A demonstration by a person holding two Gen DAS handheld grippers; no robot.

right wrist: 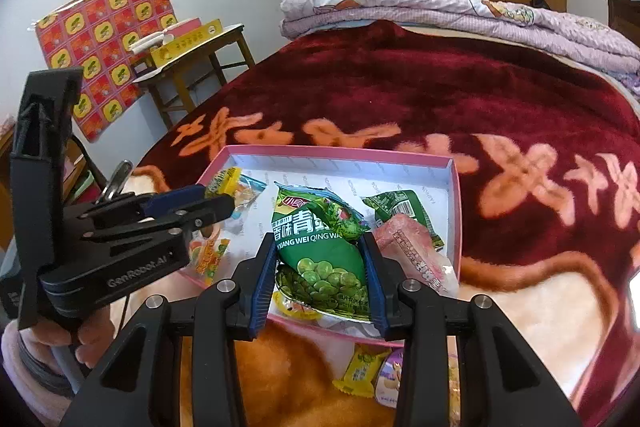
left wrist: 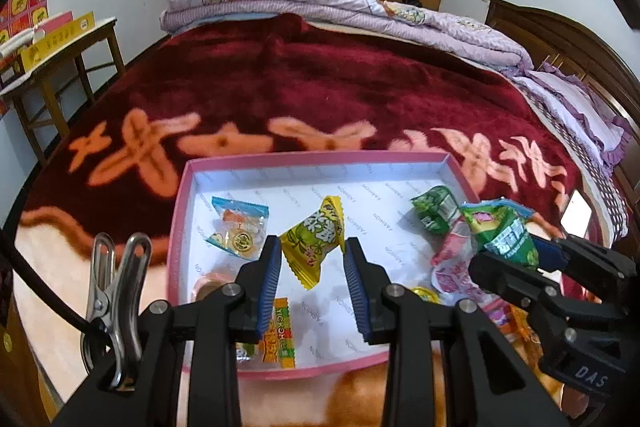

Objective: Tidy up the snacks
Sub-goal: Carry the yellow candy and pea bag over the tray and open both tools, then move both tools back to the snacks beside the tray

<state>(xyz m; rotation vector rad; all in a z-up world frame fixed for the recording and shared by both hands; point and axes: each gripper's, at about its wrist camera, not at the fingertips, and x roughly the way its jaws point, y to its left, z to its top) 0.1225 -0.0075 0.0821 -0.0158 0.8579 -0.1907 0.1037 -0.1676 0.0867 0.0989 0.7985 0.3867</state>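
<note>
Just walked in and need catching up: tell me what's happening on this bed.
A person is sorting snacks into a pink box on the bed. The left gripper pinches a yellow snack packet above the box floor. The right gripper holds a green pea packet over the box. Several snacks already lie inside; a few remain outside.

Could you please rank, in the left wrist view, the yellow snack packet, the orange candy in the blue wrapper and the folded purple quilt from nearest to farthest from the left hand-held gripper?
1. Yellow snack packet, between the left hand-held gripper fingers.
2. Orange candy in the blue wrapper, in the pink box's left part.
3. Folded purple quilt, at the bed's far end.
</note>
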